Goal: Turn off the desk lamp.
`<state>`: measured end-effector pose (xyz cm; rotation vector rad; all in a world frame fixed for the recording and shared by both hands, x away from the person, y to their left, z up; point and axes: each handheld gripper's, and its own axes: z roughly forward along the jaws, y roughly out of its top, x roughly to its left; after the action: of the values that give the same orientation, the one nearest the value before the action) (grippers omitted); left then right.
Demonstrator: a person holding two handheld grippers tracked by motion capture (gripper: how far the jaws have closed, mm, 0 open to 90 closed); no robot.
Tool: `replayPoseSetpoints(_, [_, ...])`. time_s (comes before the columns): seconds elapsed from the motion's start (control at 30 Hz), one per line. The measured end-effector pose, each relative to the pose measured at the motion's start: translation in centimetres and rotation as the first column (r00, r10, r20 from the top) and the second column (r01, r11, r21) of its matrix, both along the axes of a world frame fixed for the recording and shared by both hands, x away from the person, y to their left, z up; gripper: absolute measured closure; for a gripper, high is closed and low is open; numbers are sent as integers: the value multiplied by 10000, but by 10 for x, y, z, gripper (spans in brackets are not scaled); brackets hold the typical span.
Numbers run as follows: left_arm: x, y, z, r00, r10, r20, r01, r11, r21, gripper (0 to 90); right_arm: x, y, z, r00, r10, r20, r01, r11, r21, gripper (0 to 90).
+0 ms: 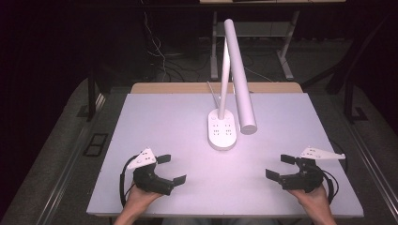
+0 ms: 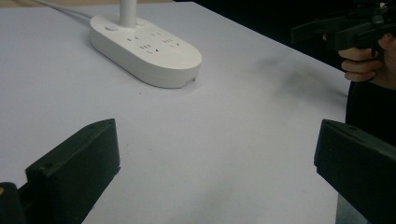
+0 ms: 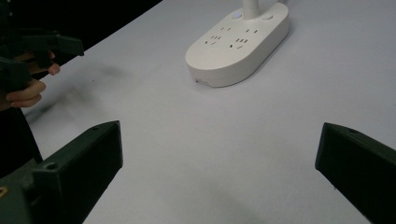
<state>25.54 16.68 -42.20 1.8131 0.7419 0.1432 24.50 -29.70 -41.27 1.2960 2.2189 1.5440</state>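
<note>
Lamp: white desk lamp (image 1: pixel 222 133) standing mid-bench (image 1: pixel 155 117).
Left gripper (image 1: pixel 170 169): fingers sitting apart, holding nothing.
Right gripper (image 1: pixel 280 167): fingers sitting apart, holding nothing, facing the lamp.

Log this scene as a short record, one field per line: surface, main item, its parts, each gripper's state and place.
surface: white table
main item: white desk lamp, upright at table centre
base: oval, with socket outlets on top; cable runs off the far edge
lamp head: long tube angled down over the base
left gripper: jaws open, nothing between them, near edge, apart from the lamp
right gripper: jaws open, nothing between them, near edge
</note>
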Motion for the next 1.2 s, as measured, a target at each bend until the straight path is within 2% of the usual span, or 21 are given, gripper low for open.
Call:
replayPoseSetpoints(0.27, [-1, 0, 0, 10000, -40, -9, 40, 10000, 10, 0, -1, 5, -1, 9998, 148, -141, -153, 9992, -368, 8])
replayPoseSetpoints(0.47, [-1, -1, -1, 10000, -49, -30, 49, 10000, 43, 0, -2, 3, -1, 9996, 176, -229, -182, 9994, -290, 8])
replayPoseSetpoints(1.2, [-3, 0, 0, 10000, -69, -47, 69, 10000, 34, 0, -8, 4, 3, 9982, 294, -518, -322, 9979, -555, 8])
